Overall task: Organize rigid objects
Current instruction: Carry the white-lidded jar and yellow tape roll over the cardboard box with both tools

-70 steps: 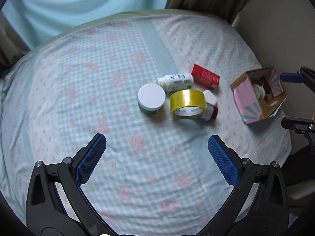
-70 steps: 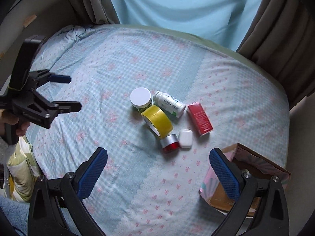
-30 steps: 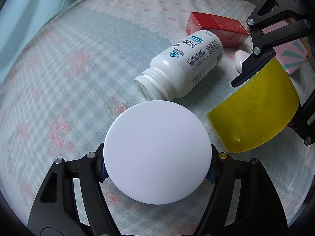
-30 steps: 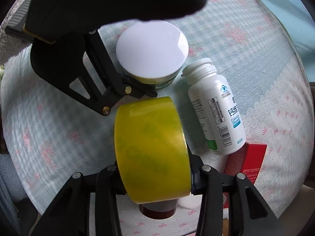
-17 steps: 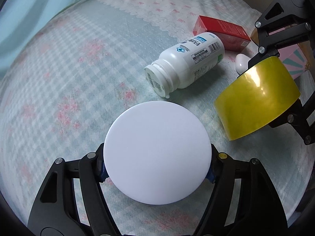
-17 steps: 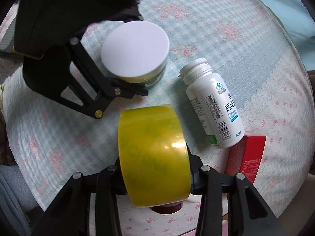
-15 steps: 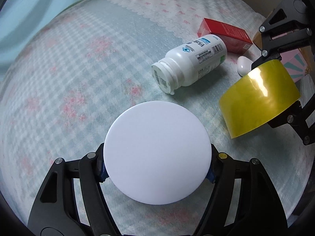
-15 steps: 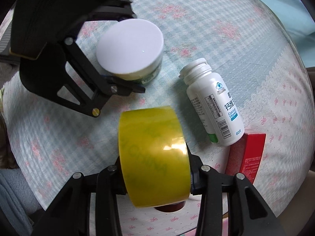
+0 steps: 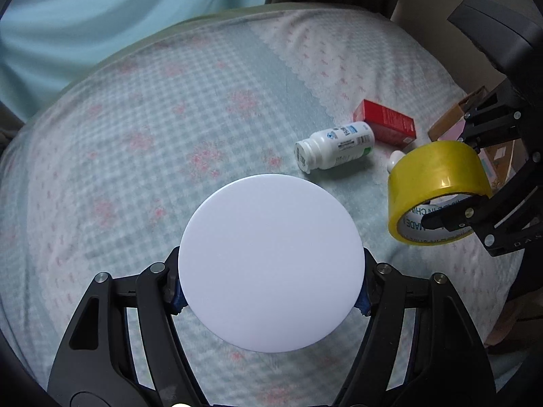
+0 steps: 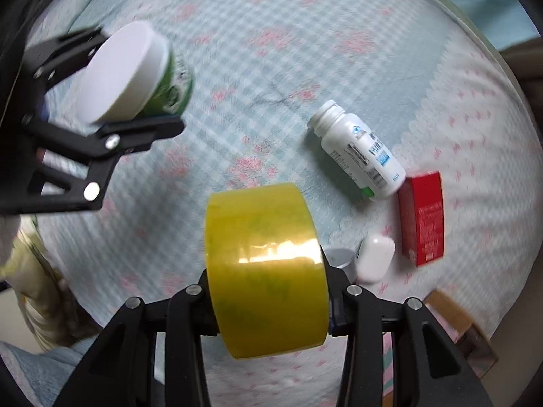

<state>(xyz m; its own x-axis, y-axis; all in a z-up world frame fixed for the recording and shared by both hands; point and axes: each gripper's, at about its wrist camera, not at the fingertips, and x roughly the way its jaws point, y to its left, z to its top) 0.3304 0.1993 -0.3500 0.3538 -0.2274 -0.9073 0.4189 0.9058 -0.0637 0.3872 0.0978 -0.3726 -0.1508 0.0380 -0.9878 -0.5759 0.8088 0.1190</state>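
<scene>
While the right gripper point(image 10: 268, 308) has its jaws clamped across the flat sides of the yellow tape roll point(image 10: 266, 264), the open box point(image 10: 458, 318) lies just right of and below those jaws. The left gripper point(image 9: 271, 291), jaws closed on the white-lidded jar point(image 9: 271, 261), sits farther off, clear above the bed point(image 9: 169, 135).

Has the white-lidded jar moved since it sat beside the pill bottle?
Yes. The left gripper has lifted the white-lidded jar up and away from the pill bottle, which lies unmoved.
</scene>
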